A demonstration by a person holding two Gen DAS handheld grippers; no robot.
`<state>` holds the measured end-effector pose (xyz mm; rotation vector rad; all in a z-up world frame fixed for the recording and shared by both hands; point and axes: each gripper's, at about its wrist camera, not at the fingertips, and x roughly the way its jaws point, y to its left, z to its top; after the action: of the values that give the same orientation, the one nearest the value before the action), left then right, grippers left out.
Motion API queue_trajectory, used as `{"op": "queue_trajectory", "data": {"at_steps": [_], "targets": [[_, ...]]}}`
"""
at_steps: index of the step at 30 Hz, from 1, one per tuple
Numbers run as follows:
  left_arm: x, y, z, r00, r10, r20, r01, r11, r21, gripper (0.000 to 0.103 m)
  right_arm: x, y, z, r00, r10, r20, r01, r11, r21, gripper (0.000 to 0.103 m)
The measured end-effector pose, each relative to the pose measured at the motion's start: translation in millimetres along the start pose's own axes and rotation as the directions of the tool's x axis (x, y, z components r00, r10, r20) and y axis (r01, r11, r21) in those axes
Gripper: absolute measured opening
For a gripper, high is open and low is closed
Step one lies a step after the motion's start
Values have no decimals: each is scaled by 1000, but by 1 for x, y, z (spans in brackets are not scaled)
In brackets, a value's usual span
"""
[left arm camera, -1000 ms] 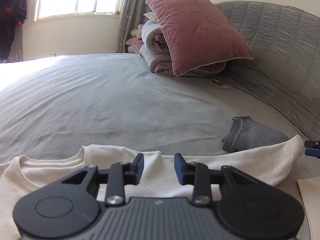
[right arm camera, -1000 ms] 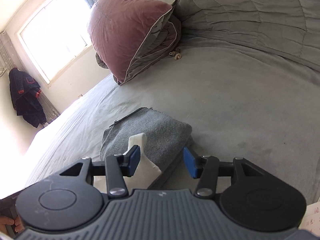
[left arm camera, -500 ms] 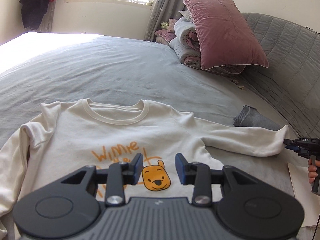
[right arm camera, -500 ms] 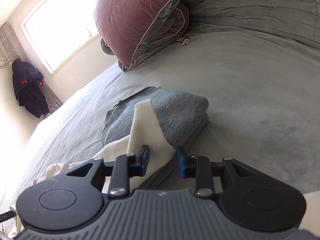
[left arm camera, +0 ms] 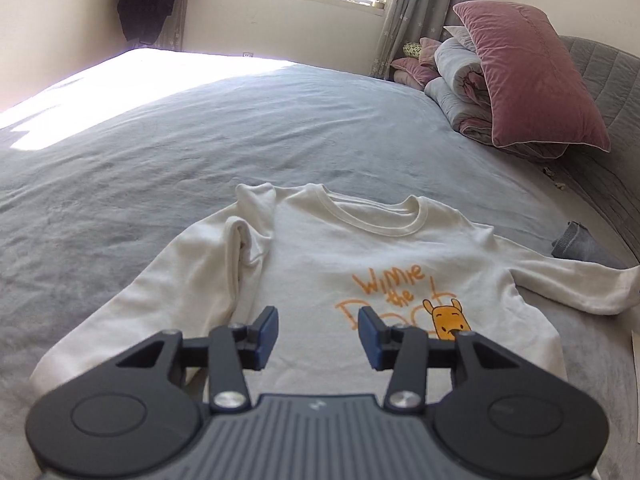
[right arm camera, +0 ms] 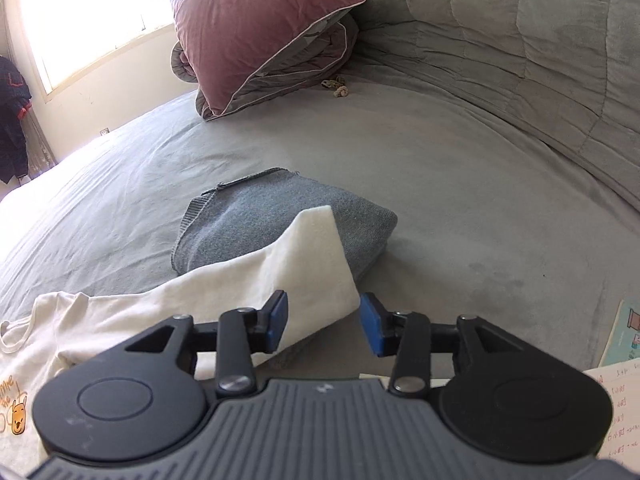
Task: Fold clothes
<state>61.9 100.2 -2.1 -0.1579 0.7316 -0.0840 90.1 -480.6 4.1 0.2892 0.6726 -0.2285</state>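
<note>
Both jaws are opening and grip nothing: the left gripper (left arm camera: 318, 336) hangs over the chest of a cream sweatshirt (left arm camera: 340, 264) spread face up on the grey bed (left arm camera: 200, 140). The right gripper (right arm camera: 323, 322) frames the sleeve's cuff (right arm camera: 316, 264), which drapes onto a folded grey sweater (right arm camera: 256, 216) at twelve o'clock. Farther, at eleven o'clock, leans a pink pillow (right arm camera: 256, 28).

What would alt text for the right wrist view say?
The right gripper, jaws opening, hovers over a white sweatshirt's sleeve end, which lies across a folded grey sweater on a grey bed. A pink pillow rests behind.
</note>
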Motion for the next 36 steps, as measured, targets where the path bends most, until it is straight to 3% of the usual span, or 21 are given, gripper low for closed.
{"op": "queue_trajectory", "data": {"at_steps": [3, 7, 12, 18, 20, 23, 25, 26, 31, 34, 36], "targets": [[-8, 27, 1, 999, 45, 4, -45, 998, -32, 56, -13, 16, -2, 1000, 1, 12, -1, 1000, -19, 49], [-20, 69, -2, 994, 109, 12, -107, 989, -105, 58, -26, 38, -6, 999, 37, 10, -37, 999, -1, 49], [-23, 114, -10, 988, 145, -49, -151, 971, -186, 59, -38, 78, -16, 993, 118, -5, -118, 993, 2, 52], [-25, 147, -27, 986, 87, -143, -126, 948, -292, 57, -44, 136, -33, 970, 237, -43, -239, 970, -37, 52], [-23, 158, -33, 984, 20, -175, -85, 925, -369, 54, -43, 158, -41, 957, 284, -63, -287, 957, -46, 52], [-17, 170, -41, 981, -28, -190, -69, 871, -486, 37, -40, 193, -52, 927, 363, -100, -368, 929, -43, 52], [-13, 171, -40, 981, -12, -194, -89, 859, -504, 9, -37, 218, -61, 902, 414, -124, -422, 906, -44, 52], [-12, 172, -39, 981, -8, -194, -94, 855, -510, 6, -36, 231, -66, 888, 438, -137, -448, 893, -48, 52], [-13, 168, -25, 994, 7, -113, -65, 851, -521, 3, -33, 299, -88, 813, 544, -207, -571, 814, -105, 52], [-16, 166, -10, 998, -67, 0, 56, 848, -528, 3, -34, 339, -101, 752, 606, -258, -652, 742, -157, 52], [-16, 163, 0, 991, -119, 65, 135, 841, -523, 3, -35, 363, -110, 696, 653, -297, -713, 678, -179, 52]]}}
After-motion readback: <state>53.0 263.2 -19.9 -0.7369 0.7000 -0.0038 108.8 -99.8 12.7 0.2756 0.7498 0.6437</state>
